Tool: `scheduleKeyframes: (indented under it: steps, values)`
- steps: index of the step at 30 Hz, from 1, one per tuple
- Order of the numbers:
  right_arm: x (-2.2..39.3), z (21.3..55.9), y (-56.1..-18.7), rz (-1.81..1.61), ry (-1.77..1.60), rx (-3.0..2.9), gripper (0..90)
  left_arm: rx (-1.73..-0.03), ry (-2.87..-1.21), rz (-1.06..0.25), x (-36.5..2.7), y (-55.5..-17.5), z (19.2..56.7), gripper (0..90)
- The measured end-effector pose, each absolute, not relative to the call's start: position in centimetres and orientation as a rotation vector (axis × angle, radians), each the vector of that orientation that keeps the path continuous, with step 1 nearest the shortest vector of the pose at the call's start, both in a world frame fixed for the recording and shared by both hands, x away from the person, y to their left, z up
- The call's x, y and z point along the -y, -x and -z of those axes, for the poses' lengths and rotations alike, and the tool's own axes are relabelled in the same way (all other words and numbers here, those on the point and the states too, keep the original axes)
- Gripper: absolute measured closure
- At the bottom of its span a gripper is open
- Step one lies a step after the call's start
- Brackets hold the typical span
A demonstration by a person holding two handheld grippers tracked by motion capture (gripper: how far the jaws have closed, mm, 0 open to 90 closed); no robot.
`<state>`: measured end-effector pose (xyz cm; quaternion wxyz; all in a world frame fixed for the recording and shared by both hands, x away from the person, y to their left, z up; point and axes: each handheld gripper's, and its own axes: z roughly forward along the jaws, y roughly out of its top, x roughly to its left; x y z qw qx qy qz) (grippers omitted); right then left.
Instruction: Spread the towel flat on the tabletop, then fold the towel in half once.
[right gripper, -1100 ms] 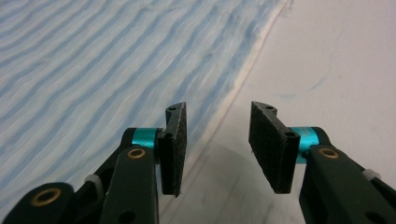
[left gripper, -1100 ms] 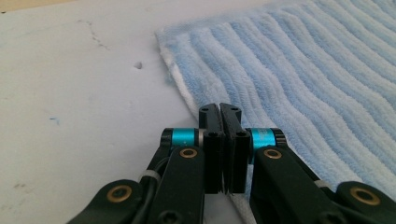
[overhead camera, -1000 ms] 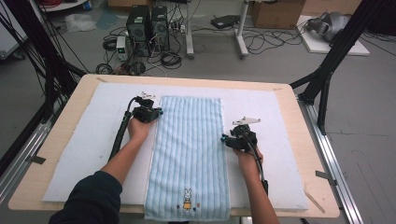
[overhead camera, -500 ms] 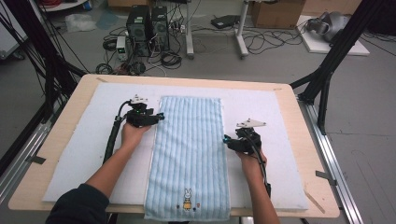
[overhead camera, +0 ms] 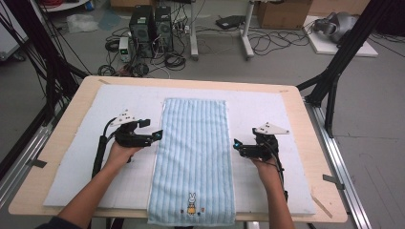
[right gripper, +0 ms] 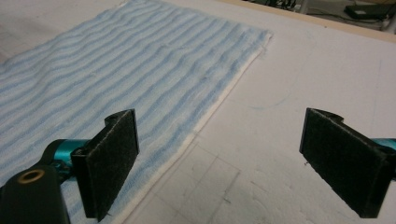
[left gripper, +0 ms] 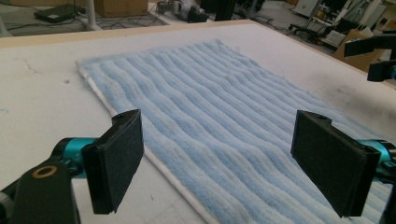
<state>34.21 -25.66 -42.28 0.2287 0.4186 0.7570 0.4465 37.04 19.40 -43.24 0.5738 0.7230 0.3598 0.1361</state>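
Note:
A light blue striped towel (overhead camera: 193, 157) with a small rabbit sewn near its front end lies flat down the middle of the white mat (overhead camera: 81, 167). My left gripper (overhead camera: 155, 135) is at the towel's left edge, pointing right. Its jaws have just been opening and stand wide apart, with nothing pinched. In the left gripper view the towel (left gripper: 219, 107) runs under the left gripper (left gripper: 229, 163). My right gripper (overhead camera: 237, 147) points left at the towel's right edge. Its jaws have also just been opening. In the right gripper view the right gripper (right gripper: 238, 158) is over the bare mat beside the towel (right gripper: 116, 70).
The mat covers most of a wooden table (overhead camera: 315, 157). Black frame legs (overhead camera: 334, 76) stand at the back right and left. Computer towers (overhead camera: 150, 28) and cables lie on the floor behind. The other gripper (left gripper: 378, 60) shows at the far right of the left gripper view.
My left hand has come toward the near side along the towel's left edge. My right hand has shifted slightly right and nearer. The towel lies as before.

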Motion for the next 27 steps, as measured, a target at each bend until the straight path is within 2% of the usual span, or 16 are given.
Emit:
scheduleKeyframes:
  steps: [9,13,27]
  values:
    - [25.9,41.7,-33.3,-1.214,-1.148,-2.059,11.1,-0.830,-1.658,-0.309,-20.3,-36.0,43.9,20.1]
    - [26.0,41.7,-33.4,-1.203,-1.152,-2.057,11.1,-0.843,-1.615,-0.344,-20.9,-35.9,43.5,20.4]
    - [25.6,41.9,-33.4,-1.188,-1.154,-2.083,11.1,-0.886,-1.682,-0.358,-21.1,-35.7,44.1,21.6]
